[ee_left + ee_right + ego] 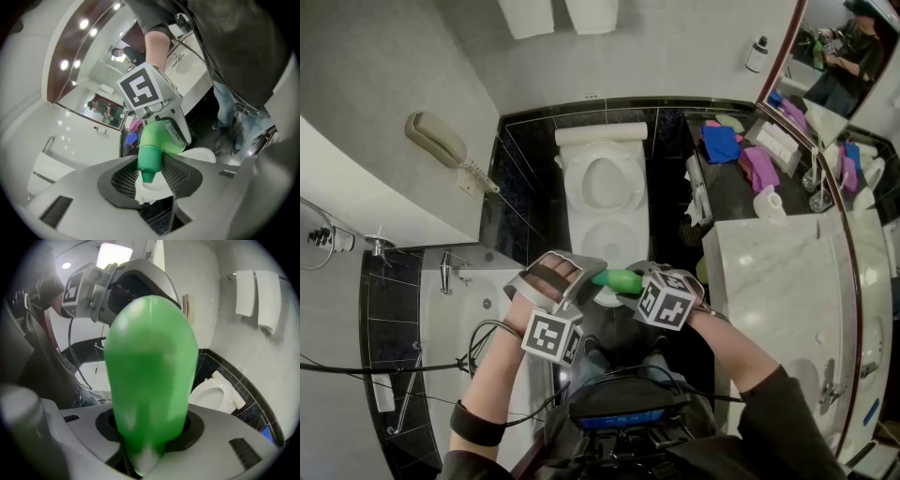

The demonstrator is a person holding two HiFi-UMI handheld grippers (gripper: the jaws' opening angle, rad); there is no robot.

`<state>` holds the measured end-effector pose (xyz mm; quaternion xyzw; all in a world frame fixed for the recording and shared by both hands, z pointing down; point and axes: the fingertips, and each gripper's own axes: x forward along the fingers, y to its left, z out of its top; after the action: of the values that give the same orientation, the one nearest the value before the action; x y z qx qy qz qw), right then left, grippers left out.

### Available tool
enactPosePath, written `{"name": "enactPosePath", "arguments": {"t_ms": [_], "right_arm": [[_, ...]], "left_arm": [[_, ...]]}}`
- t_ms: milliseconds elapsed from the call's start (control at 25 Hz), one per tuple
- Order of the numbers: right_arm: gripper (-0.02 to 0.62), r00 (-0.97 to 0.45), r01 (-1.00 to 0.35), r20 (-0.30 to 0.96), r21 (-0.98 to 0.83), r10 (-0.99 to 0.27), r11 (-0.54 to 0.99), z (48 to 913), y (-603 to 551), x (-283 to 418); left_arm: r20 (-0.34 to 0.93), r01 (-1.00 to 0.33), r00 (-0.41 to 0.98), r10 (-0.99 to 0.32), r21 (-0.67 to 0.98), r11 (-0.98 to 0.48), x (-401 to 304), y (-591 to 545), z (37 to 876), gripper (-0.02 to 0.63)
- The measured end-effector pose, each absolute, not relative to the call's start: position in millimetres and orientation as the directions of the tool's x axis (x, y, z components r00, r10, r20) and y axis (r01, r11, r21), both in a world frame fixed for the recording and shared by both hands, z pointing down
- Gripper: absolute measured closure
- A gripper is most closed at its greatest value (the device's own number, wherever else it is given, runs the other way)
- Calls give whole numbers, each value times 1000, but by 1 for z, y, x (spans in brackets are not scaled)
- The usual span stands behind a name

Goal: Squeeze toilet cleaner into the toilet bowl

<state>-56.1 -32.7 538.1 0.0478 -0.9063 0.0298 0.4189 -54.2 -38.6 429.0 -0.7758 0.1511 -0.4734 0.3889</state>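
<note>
Currently both grippers meet on one green bottle [617,278], held in the air at 6 o'clock of the toilet [602,183], near its front rim in the head view. Bottle lies roughly level there, cap [149,161] end toward 9 o'clock, fat end toward 3 o'clock

Left gripper [581,281]: jaws pinch the cap, one mesh pad on each side of it, nozzle poking out toward the camera in the left gripper view. Right gripper [635,284]: jaws clamped on the bottle body, which fills most of the right gripper view, label side not readable. Marker cubes of both grippers sit at 7 and 5 o'clock of the bottle

Toilet lid is up, bowl open, nothing green visible inside it. Wall phone [441,141] at 10 o'clock of the toilet, white tub [450,309] at 8 o'clock, dark counter [727,187] at 3 o'clock with blue and pink cloths [722,143] on it. Person's forearms come in from 6 o'clock, dark sleeve on the right arm
</note>
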Motion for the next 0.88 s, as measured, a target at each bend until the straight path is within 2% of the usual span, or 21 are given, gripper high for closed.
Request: {"name": "enactPosePath", "arguments": {"t_ms": [160,320,560,720,760,800,840,880], "right_arm": [[413,-613,-96,769,153,-180,983,540,-45,-51],[413,-588,-92,769,245,-251,965,538,-53,-49],[413,-570,-80,778,268,-264,960,543,-53,-47],[413,-589,-111,777,193,-221,975,547,-51,-48],[413,-597,-124,775,167,-208,978,547,-51,-49],[413,-606,-136,772,137,-192,981,547,-50,-50],[413,-618,-148,767,101,-172,984,546,-49,-51],[413,-633,-162,759,58,-149,985,545,-48,-52]], "left_arm": [[713,139,491,-500,-631,-763,-57,-33,441,453],[758,119,479,-442,-555,-823,-58,-31,446,454],[787,75,476,-392,-481,-874,-59,-28,454,453],[761,89,457,-461,-555,-827,-58,-37,455,445],[748,101,447,-491,-587,-803,-58,-40,455,399],[729,110,440,-523,-622,-775,-58,-44,454,316],[701,112,442,-560,-662,-741,-58,-47,449,271],[664,110,449,-599,-706,-700,-57,-51,442,256]]}}
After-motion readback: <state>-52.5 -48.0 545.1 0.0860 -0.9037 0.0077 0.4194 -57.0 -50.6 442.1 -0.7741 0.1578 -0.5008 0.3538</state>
